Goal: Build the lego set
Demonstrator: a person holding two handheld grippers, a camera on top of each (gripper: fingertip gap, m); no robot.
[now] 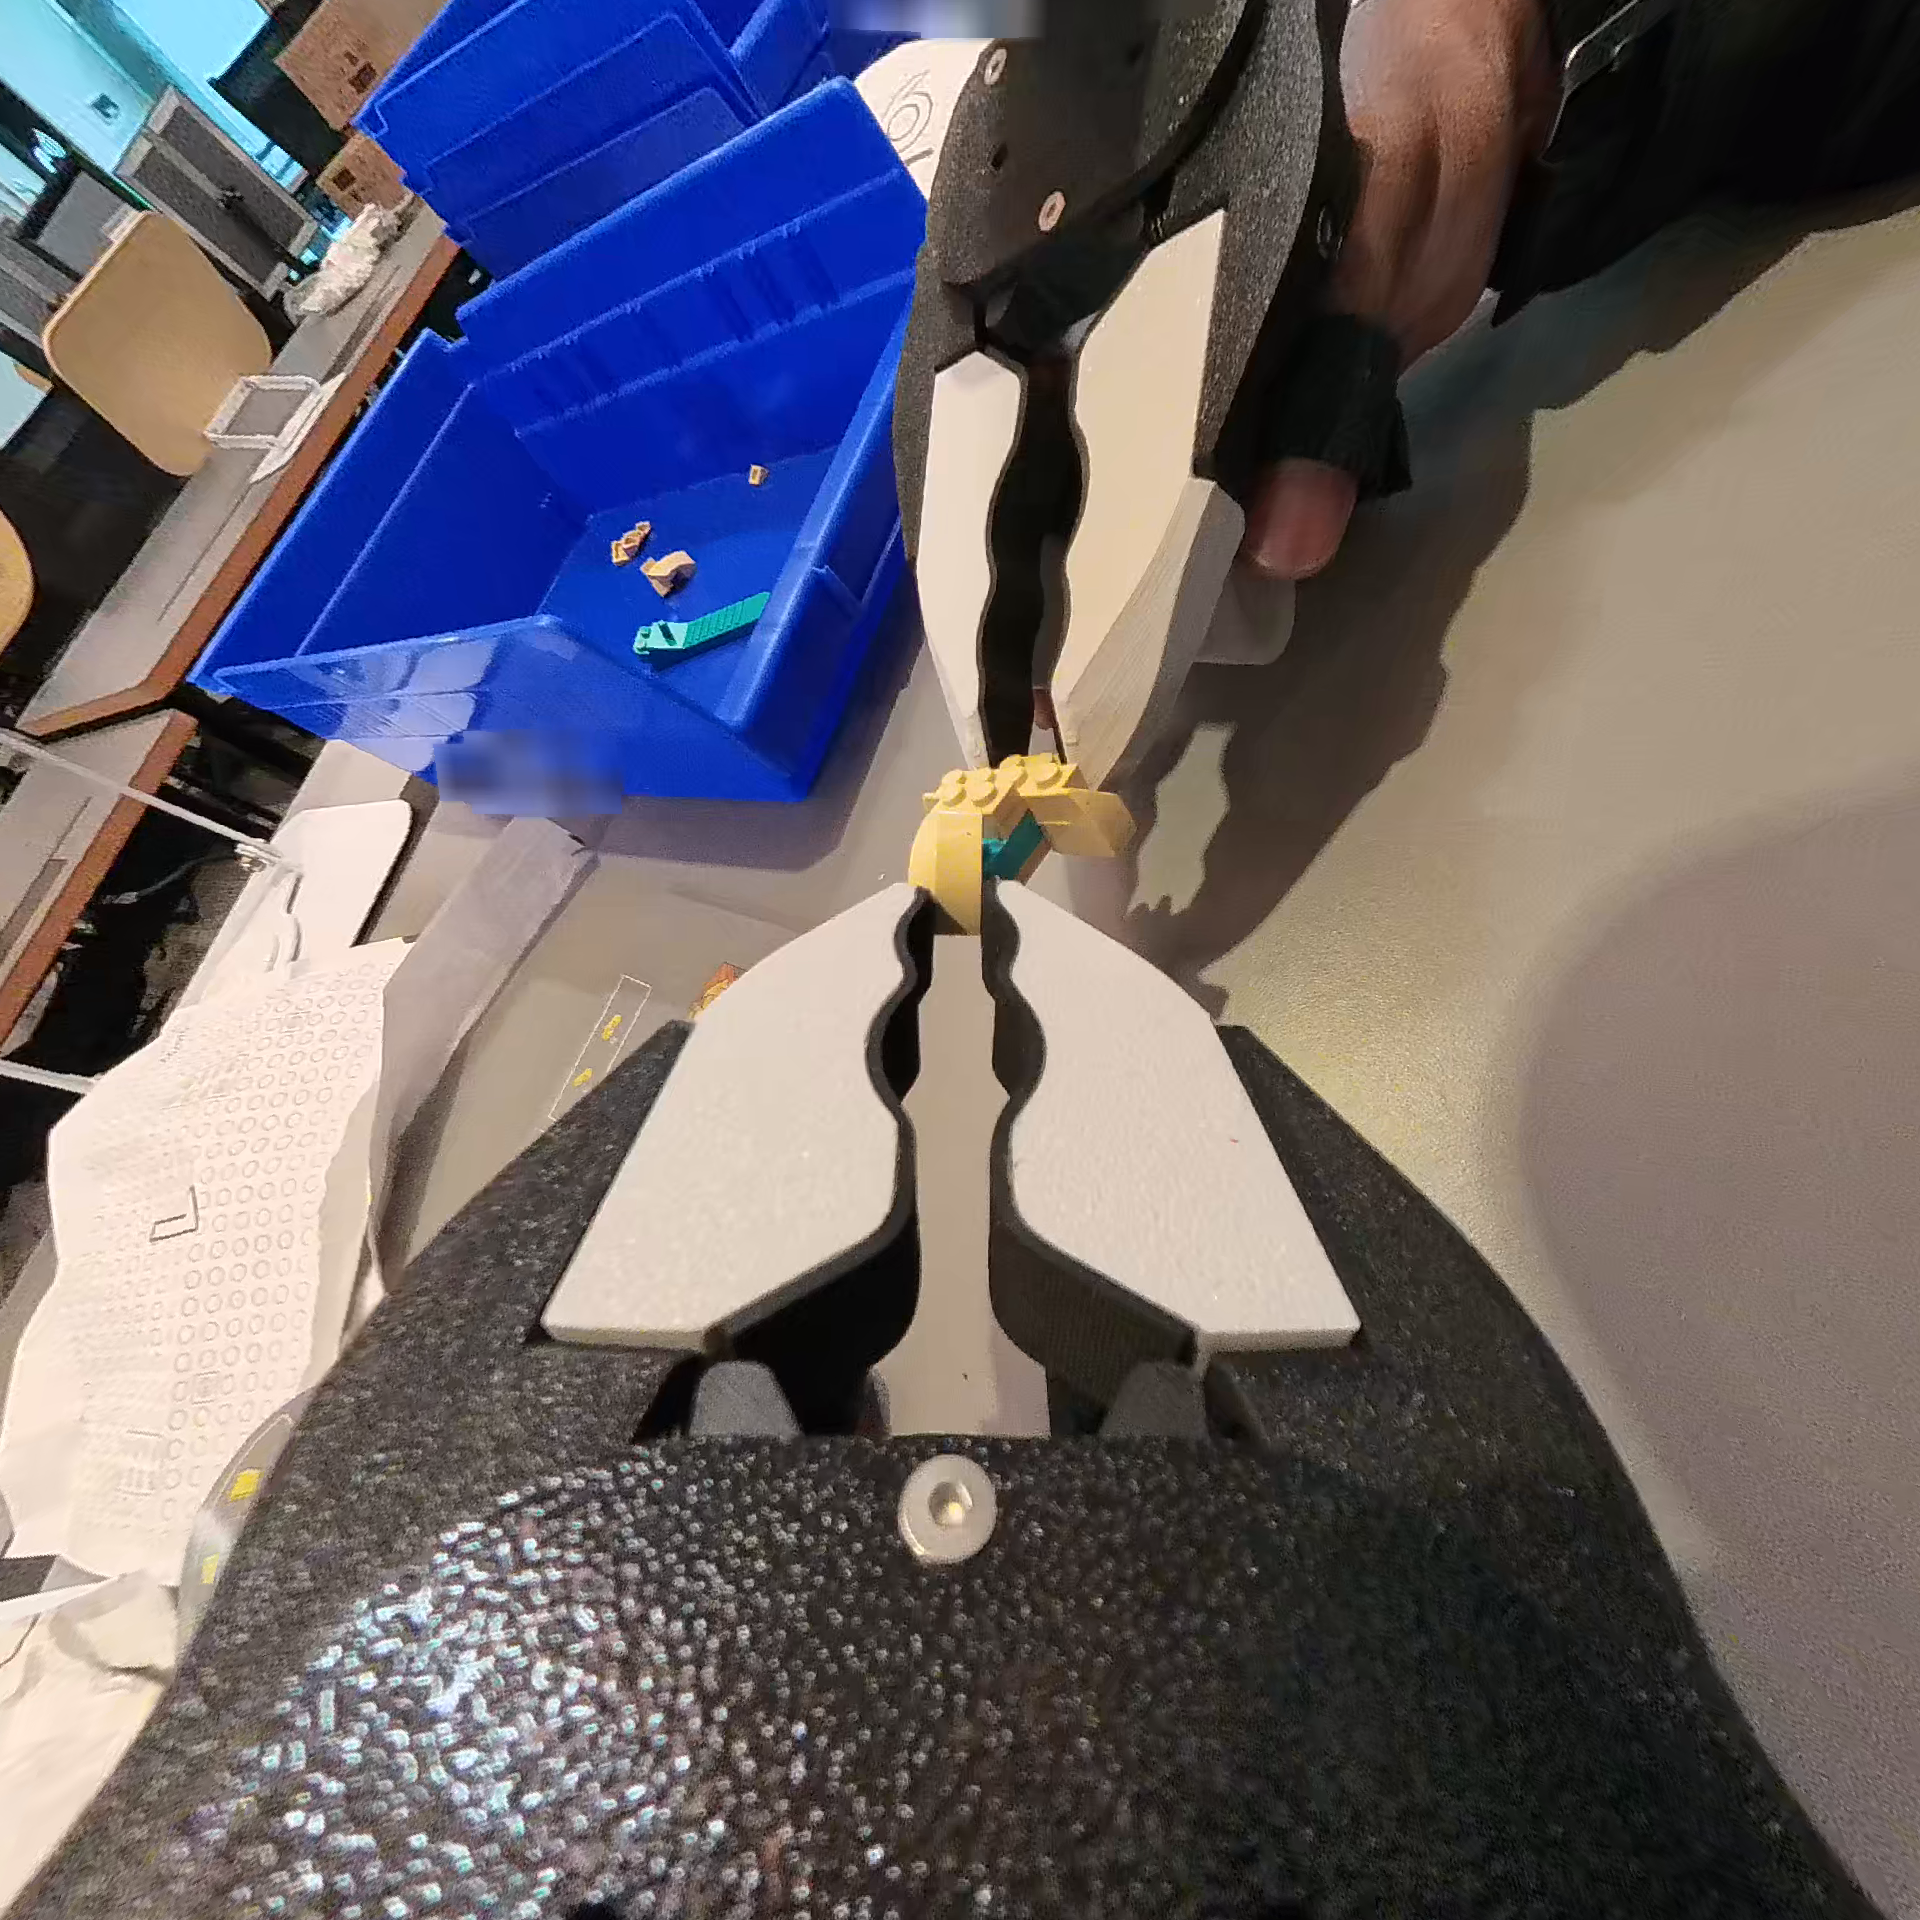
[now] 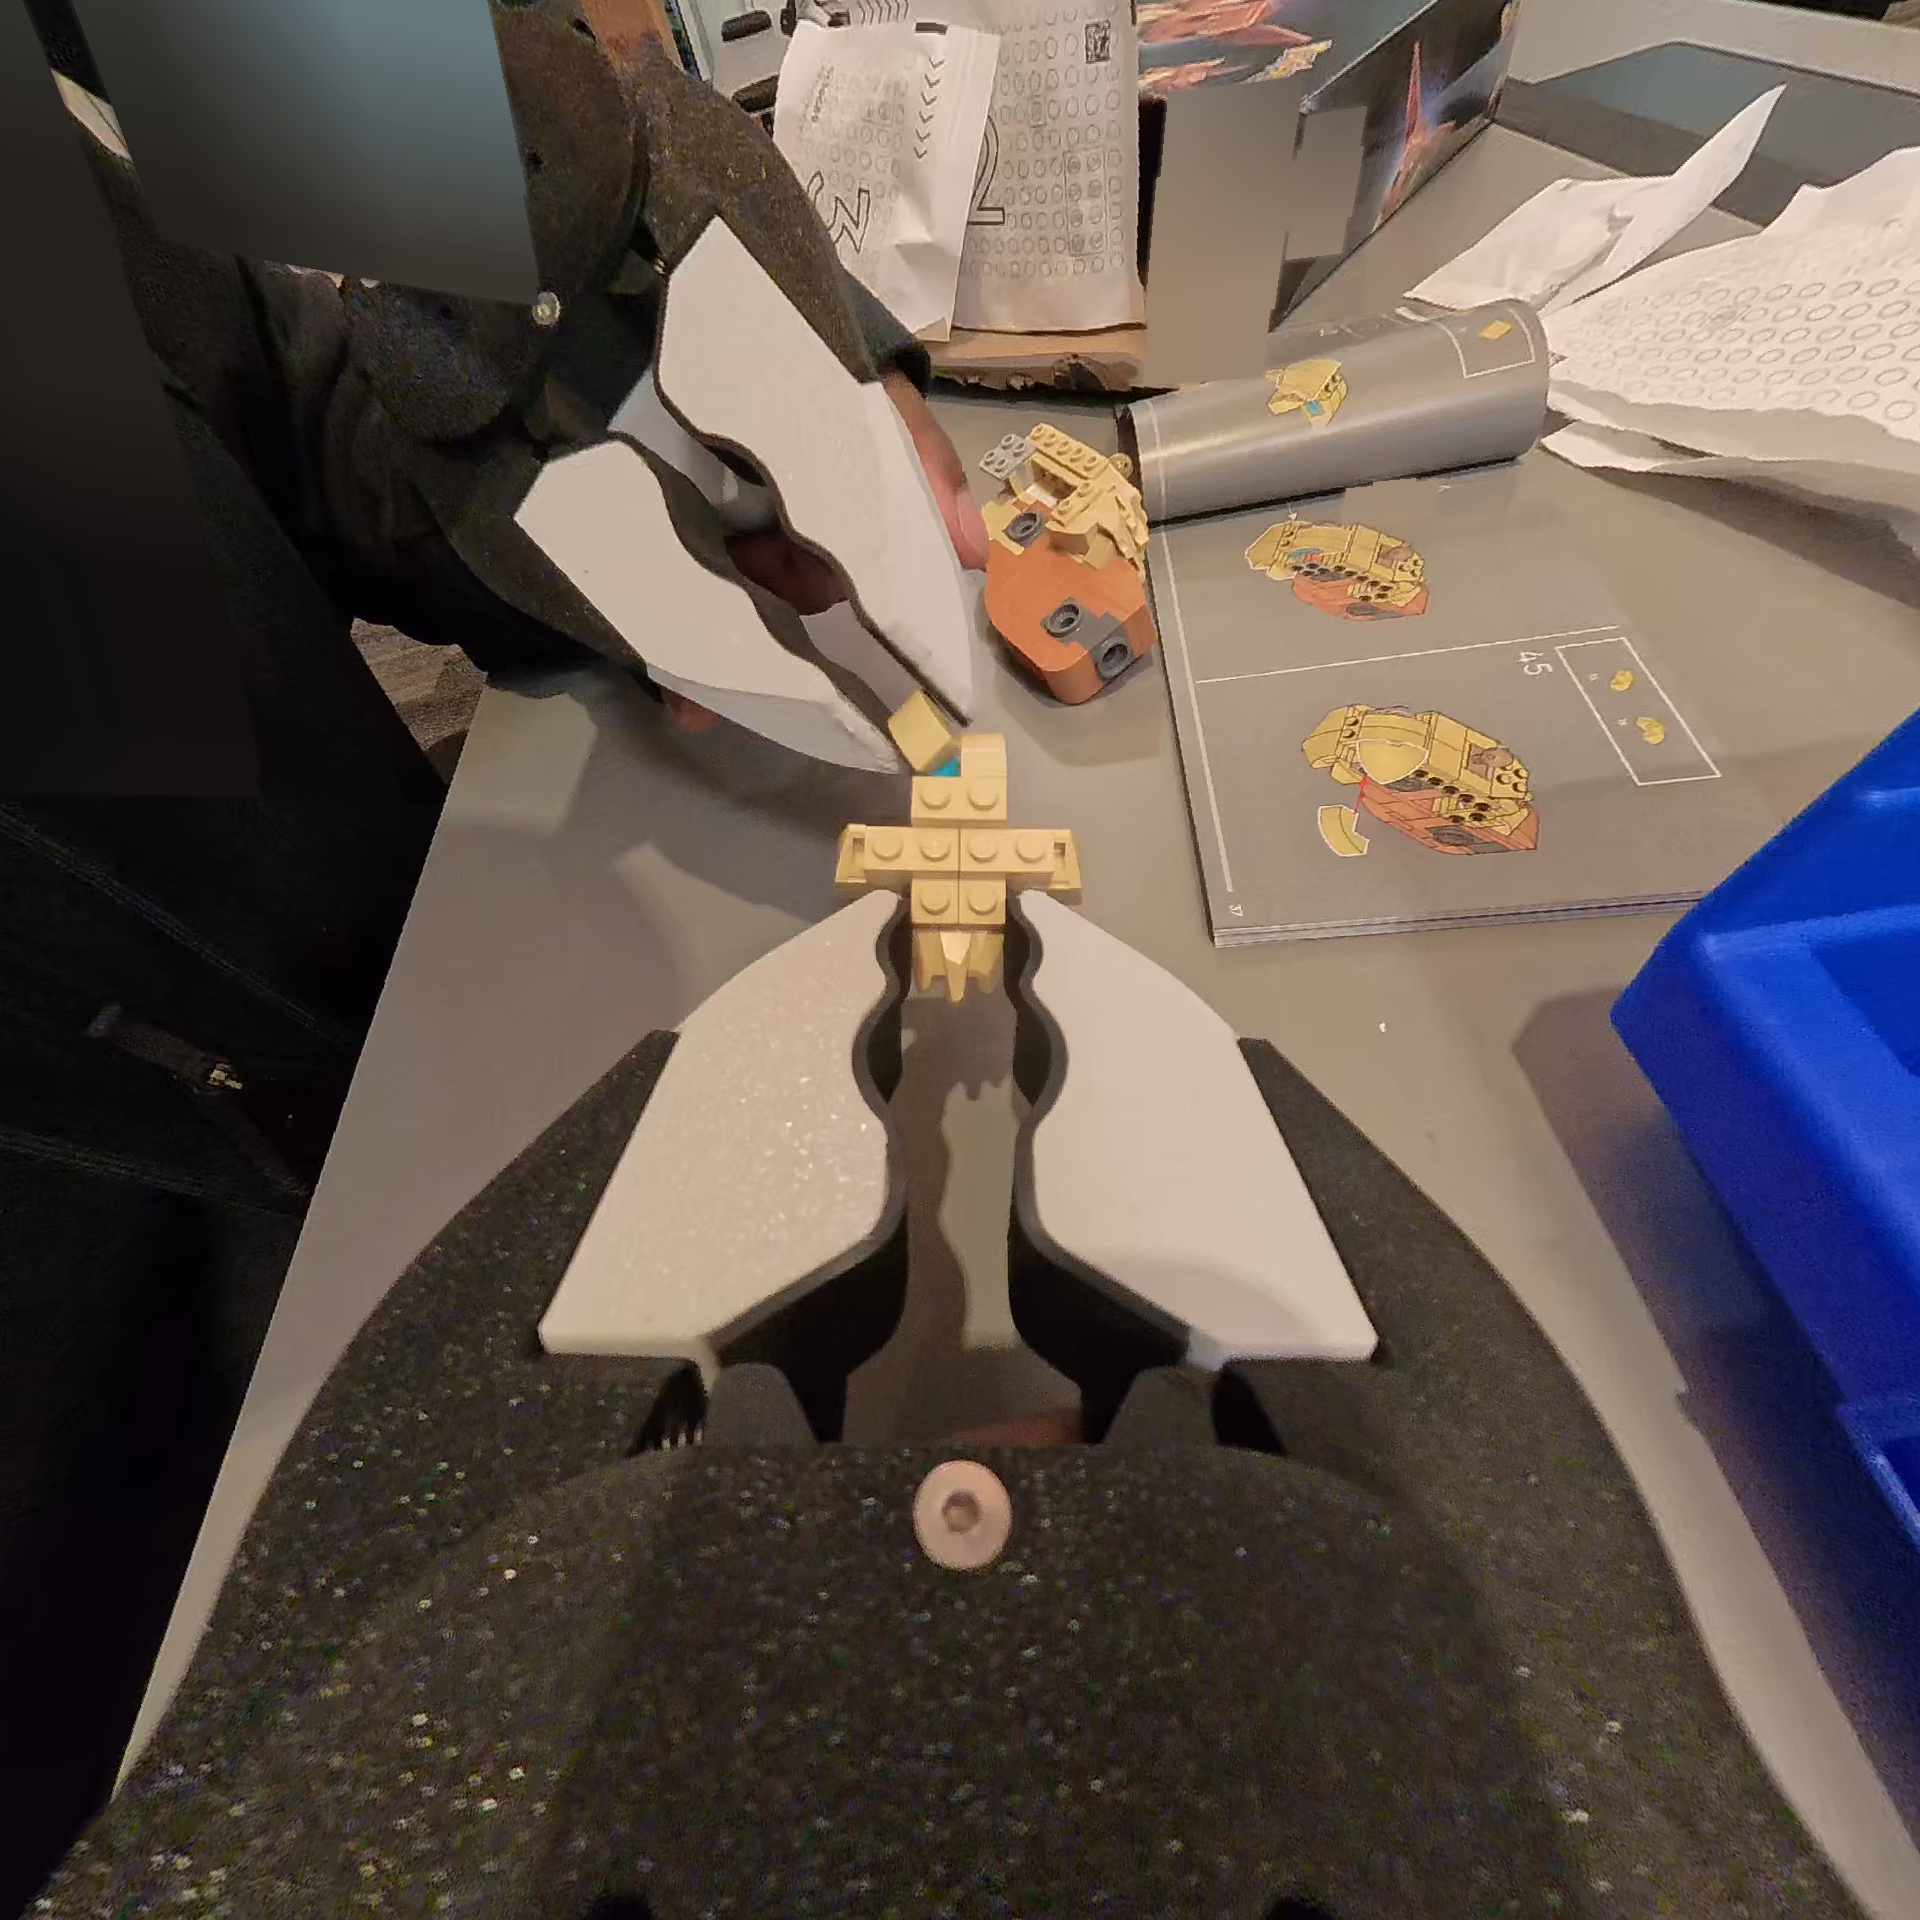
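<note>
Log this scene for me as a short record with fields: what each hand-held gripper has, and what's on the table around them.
Left hand-held gripper: shut on a rounded tan piece
Right hand-held gripper: shut on a tan brick assembly
Contact: rounded tan piece meets the assembly's far end
Surface: grey table
Nearby: brown and tan model, open instruction booklet, blue bin with loose pieces

Bright overhead light throws soft shadows on the table point(image 2: 582, 935); edges bend wide-angle, with slight blur.
</note>
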